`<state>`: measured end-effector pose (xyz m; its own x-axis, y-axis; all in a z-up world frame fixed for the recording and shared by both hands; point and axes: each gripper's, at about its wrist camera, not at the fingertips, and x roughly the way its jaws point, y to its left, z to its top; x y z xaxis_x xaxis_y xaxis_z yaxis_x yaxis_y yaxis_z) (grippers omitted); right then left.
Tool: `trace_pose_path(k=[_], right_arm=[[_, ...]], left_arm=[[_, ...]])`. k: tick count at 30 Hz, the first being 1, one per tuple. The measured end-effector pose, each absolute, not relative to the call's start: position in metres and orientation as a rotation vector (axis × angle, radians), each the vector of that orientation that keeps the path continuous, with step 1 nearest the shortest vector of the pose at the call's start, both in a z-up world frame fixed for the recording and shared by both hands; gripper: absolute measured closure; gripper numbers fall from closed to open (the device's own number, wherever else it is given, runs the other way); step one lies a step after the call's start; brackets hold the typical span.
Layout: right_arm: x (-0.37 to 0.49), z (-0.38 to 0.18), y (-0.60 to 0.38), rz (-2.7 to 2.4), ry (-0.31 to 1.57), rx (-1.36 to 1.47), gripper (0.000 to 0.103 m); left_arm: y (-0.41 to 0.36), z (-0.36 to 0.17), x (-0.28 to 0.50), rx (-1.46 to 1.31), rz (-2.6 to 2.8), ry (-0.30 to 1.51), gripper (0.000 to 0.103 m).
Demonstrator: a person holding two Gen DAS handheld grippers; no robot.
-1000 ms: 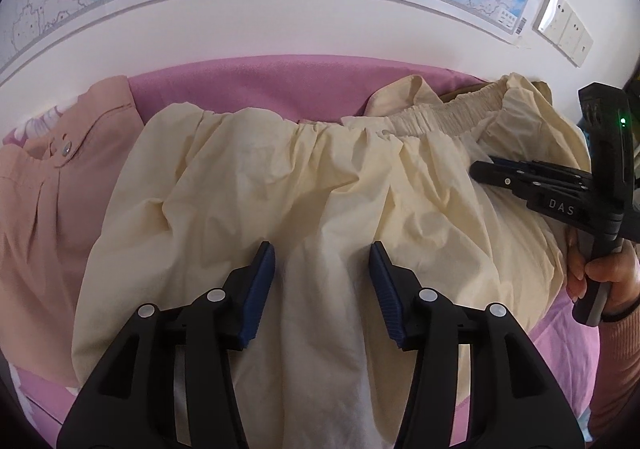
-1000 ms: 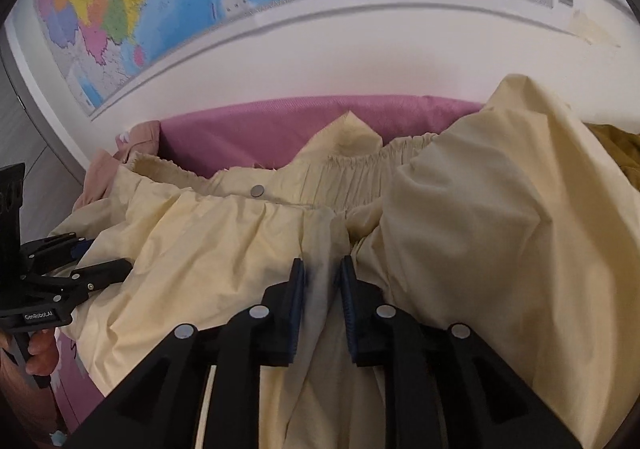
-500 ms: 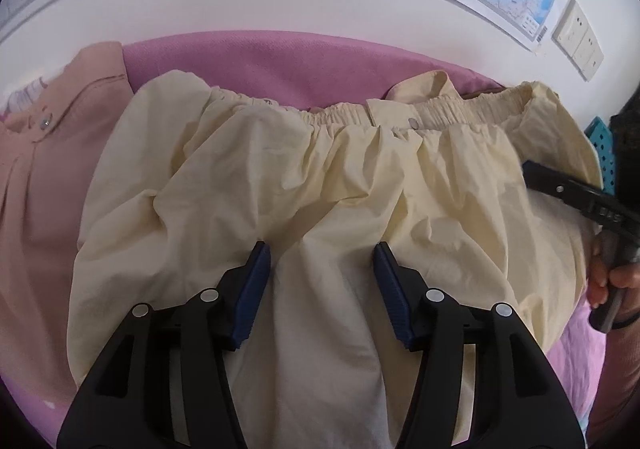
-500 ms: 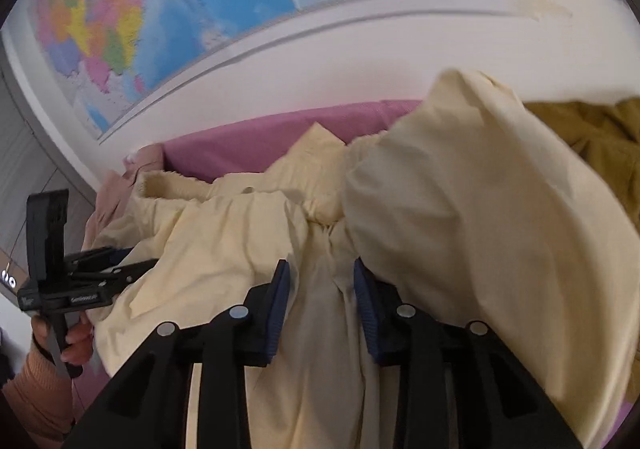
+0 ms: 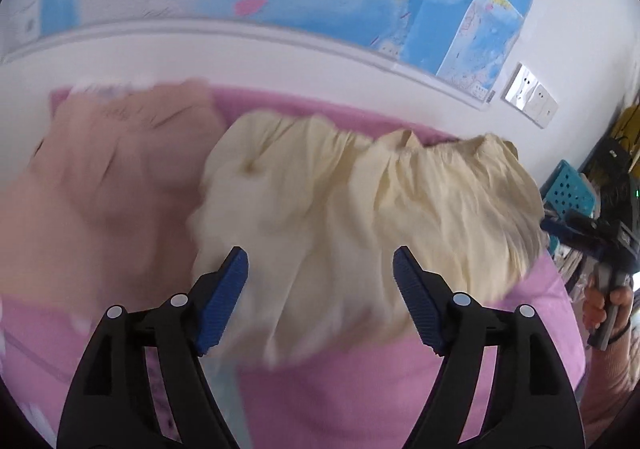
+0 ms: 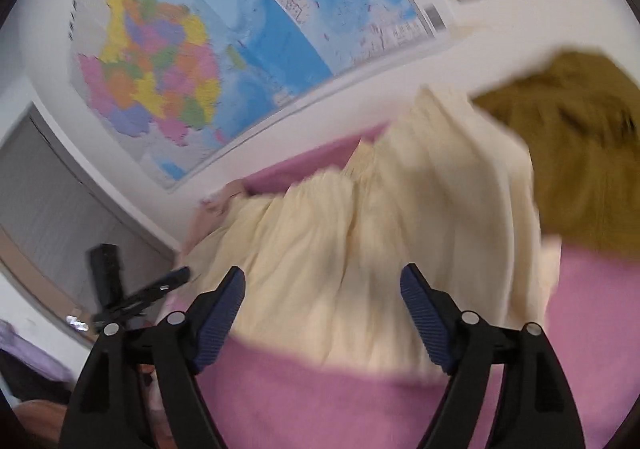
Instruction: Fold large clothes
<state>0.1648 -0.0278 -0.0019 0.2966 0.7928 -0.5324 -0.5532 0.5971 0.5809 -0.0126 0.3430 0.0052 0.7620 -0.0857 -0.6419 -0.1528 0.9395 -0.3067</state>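
My left gripper [image 5: 320,281] and right gripper [image 6: 322,297] both hang with fingers wide apart, gripping nothing. The cream garment [image 5: 360,217] lies bunched on the pink cover [image 5: 400,389], its gathered waistband at the far side, between a peach garment [image 5: 108,189] on the left and an olive one [image 6: 580,153] on the right. I judge I should flatten it, then pinch both near corners evenly. The wall map's [image 6: 180,61] lettering is too blurred to read
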Motion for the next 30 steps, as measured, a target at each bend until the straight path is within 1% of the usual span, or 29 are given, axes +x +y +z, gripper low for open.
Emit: trace_pose_path(k=[1, 3, 7, 8, 11, 15, 17, 18, 19, 21, 23, 28, 30], right_arm=[[0.155, -0.010, -0.036, 0.923, 0.919, 0.345, 0.023], [0.140, -0.030, -0.050, 0.907, 0.976, 0.411, 0.017], [0.128, -0.071, -0.061, 0.860, 1.066, 0.522, 0.016], [0.129, -0.075, -0.059, 0.849, 1.069, 0.538, 0.016], [0.138, -0.089, -0.056, 0.826, 1.068, 0.626, 0.011], [0.157, -0.102, -0.046, 0.746, 1.074, 0.709, 0.011], [0.162, -0.101, -0.040, 0.736, 1.038, 0.751, 0.010], [0.165, -0.102, -0.036, 0.731, 1.039, 0.768, 0.006], [0.168, -0.101, -0.031, 0.719, 1.039, 0.764, 0.006], [0.172, -0.101, -0.019, 0.685, 1.026, 0.741, 0.005], [0.175, -0.099, -0.004, 0.668, 1.017, 0.718, 0.005], [0.184, -0.098, 0.020, 0.648, 1.007, 0.667, 0.005], [0.187, -0.099, 0.024, 0.635, 1.002, 0.673, 0.005]], left_arm=[[0.346, 0.002, -0.021, -0.374, 0.032, 0.706, 0.029], [0.346, -0.006, -0.037, -0.413, 0.012, 0.710, 0.029], [0.334, -0.024, -0.061, -0.485, -0.024, 0.730, 0.028], [0.332, -0.032, -0.062, -0.523, -0.036, 0.744, 0.028], [0.329, -0.052, -0.058, -0.610, -0.071, 0.793, 0.028], [0.327, -0.078, -0.042, -0.688, -0.056, 0.855, 0.028], [0.326, -0.078, -0.037, -0.680, -0.038, 0.837, 0.028], [0.326, -0.078, -0.035, -0.690, -0.040, 0.837, 0.028], [0.327, -0.079, -0.032, -0.716, -0.042, 0.833, 0.027], [0.329, -0.082, -0.025, -0.775, -0.035, 0.819, 0.019], [0.332, -0.082, -0.022, -0.819, -0.029, 0.799, 0.014], [0.334, -0.080, -0.004, -0.867, 0.019, 0.779, 0.011], [0.337, -0.079, 0.001, -0.884, 0.032, 0.781, 0.008]])
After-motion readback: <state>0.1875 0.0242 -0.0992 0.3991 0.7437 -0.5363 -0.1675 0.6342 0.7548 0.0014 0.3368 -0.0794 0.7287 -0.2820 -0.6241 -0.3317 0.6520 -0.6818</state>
